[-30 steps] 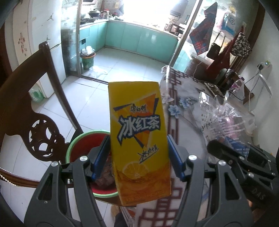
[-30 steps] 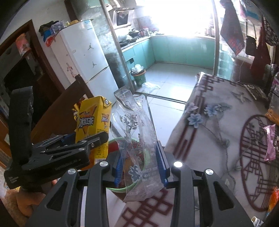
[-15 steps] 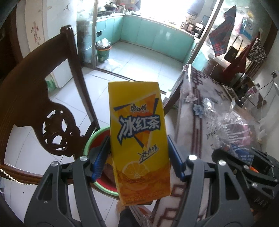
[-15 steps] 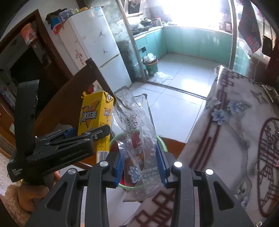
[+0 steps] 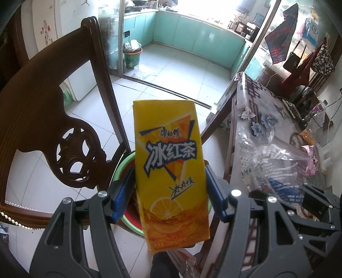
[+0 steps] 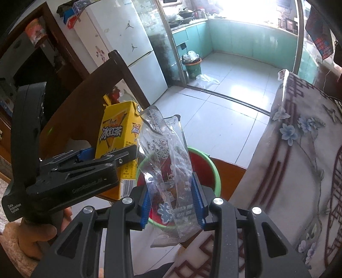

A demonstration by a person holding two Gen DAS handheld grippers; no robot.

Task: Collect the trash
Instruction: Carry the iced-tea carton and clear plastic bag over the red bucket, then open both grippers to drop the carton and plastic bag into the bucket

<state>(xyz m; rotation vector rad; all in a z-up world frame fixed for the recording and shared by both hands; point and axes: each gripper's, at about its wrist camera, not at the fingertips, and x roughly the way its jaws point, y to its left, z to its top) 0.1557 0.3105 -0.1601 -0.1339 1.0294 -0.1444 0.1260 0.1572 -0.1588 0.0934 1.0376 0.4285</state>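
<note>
One yellow tea carton [image 5: 171, 169], one clear wrapper [image 6: 168, 171], one green-rimmed basin [image 6: 210, 169], one wooden chair [image 5: 49, 119].

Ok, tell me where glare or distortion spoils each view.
Left wrist view: fisheye bends the chair back; the window's top edge is washed out; the tea carton stays sharp. Right wrist view: the kitchen window is blown out; the clear wrapper catches highlights.
</note>
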